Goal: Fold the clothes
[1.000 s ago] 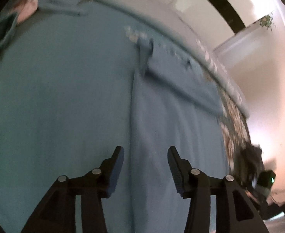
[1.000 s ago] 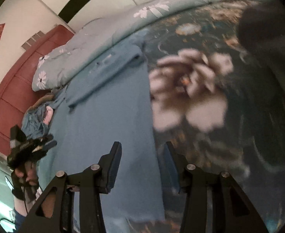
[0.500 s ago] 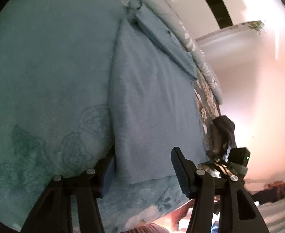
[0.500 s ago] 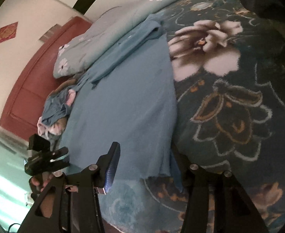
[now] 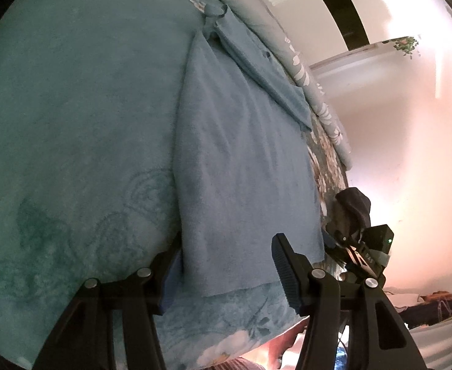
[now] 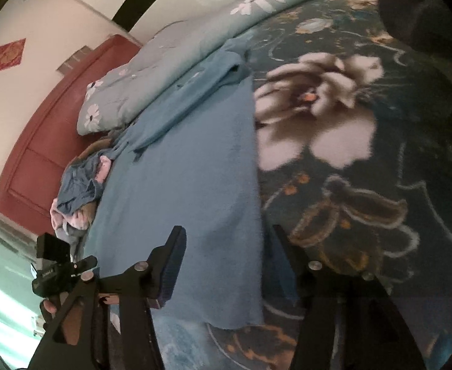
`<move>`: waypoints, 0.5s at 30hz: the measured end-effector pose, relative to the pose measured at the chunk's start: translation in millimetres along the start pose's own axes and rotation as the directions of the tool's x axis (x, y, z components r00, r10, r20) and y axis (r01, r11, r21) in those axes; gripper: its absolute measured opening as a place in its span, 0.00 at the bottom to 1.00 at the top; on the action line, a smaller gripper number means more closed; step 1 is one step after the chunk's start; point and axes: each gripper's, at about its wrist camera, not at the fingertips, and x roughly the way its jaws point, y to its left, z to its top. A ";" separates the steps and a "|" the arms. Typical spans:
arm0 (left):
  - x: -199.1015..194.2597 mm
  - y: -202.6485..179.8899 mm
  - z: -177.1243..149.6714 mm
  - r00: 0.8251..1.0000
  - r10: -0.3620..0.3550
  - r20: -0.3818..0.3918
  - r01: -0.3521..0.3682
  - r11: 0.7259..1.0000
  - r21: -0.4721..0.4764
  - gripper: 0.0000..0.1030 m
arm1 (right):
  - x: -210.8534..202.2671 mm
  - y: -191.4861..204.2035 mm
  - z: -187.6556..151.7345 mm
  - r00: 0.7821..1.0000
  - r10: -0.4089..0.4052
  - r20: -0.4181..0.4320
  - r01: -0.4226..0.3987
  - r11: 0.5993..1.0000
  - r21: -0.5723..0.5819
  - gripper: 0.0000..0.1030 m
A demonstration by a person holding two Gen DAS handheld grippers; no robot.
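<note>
A light blue garment (image 5: 241, 154) lies flat on the bed, sleeves folded across its far end. It also shows in the right wrist view (image 6: 192, 178). My left gripper (image 5: 226, 265) is open and straddles the garment's near left corner at the hem. My right gripper (image 6: 226, 259) is open and straddles the near right corner; its right finger lies under or beside the cloth edge. The right gripper shows in the left wrist view (image 5: 364, 246), and the left gripper in the right wrist view (image 6: 59, 271).
The bed has a teal floral blanket (image 5: 71, 123), dark with large flowers on the right side (image 6: 349, 154). A folded floral quilt (image 6: 179, 61) lies at the far end. A pile of clothes (image 6: 78, 191) sits by the red headboard (image 6: 41, 129). A dark item (image 6: 417, 15) lies far right.
Both grippers have drawn back from over the garment's middle to its near hem, each now at a corner. Both stay open.
</note>
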 end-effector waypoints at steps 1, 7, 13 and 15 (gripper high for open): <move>0.1 -0.5 -0.1 1.000 -0.001 0.003 0.001 1.000 0.001 0.57 | 0.9 0.7 -2.1 0.999 0.028 -0.016 -0.028 1.000 0.000 0.57; -2.6 2.9 -0.6 1.000 -0.029 0.010 0.030 1.000 -0.007 0.58 | -2.3 6.6 -23.5 0.985 0.163 -0.063 -0.164 0.986 -0.013 0.55; -7.2 6.1 -2.4 0.999 -0.040 0.014 0.040 0.999 -0.010 0.58 | -4.4 3.8 -25.2 0.981 0.195 -0.007 -0.195 0.981 0.008 0.55; -8.2 6.4 -3.4 0.999 -0.047 0.017 0.047 0.999 -0.012 0.58 | 0.3 0.7 -17.2 0.974 0.226 0.022 -0.227 0.973 0.046 0.52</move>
